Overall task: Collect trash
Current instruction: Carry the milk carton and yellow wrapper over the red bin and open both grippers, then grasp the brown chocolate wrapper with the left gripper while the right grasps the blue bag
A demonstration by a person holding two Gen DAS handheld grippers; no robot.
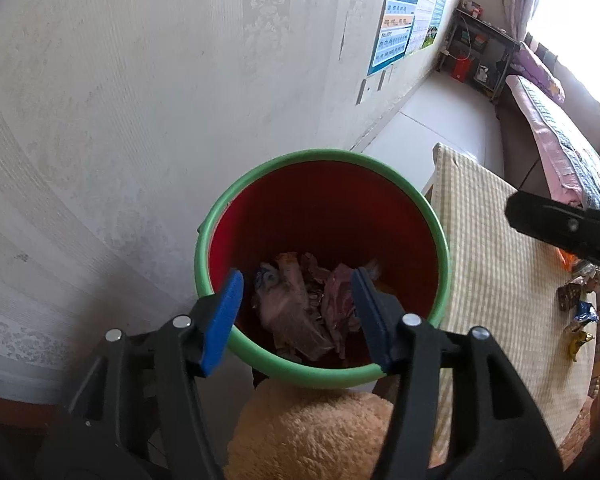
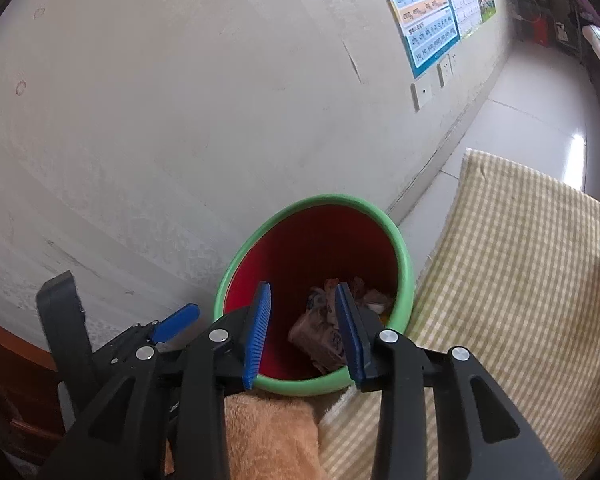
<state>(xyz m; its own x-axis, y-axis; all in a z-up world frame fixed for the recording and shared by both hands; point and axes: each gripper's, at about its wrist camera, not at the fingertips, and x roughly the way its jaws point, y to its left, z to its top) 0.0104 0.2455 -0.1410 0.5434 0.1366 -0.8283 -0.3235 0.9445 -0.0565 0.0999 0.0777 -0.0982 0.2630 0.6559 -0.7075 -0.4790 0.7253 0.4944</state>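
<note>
A red bin with a green rim (image 1: 320, 156) stands on the floor against the wall, beside a table. Crumpled wrappers and paper scraps (image 1: 296, 312) lie at its bottom. My left gripper (image 1: 298, 276) hangs over the bin's mouth, open, with nothing between its blue pads. In the right wrist view my right gripper (image 2: 303, 288) is also open and empty above the same bin rim (image 2: 332, 200) and scraps (image 2: 320, 336). One of the left gripper's blue pads (image 2: 178, 320) shows at lower left there. Several loose wrappers (image 1: 580, 304) lie on the table at the right.
A yellow checked cloth (image 1: 500, 260) covers the table right of the bin. An orange plush cloth (image 1: 320, 432) lies just below the bin's near rim. The pale wall (image 1: 140, 120) runs close behind. A bed (image 1: 552, 140) and a shelf (image 1: 476, 52) stand farther back.
</note>
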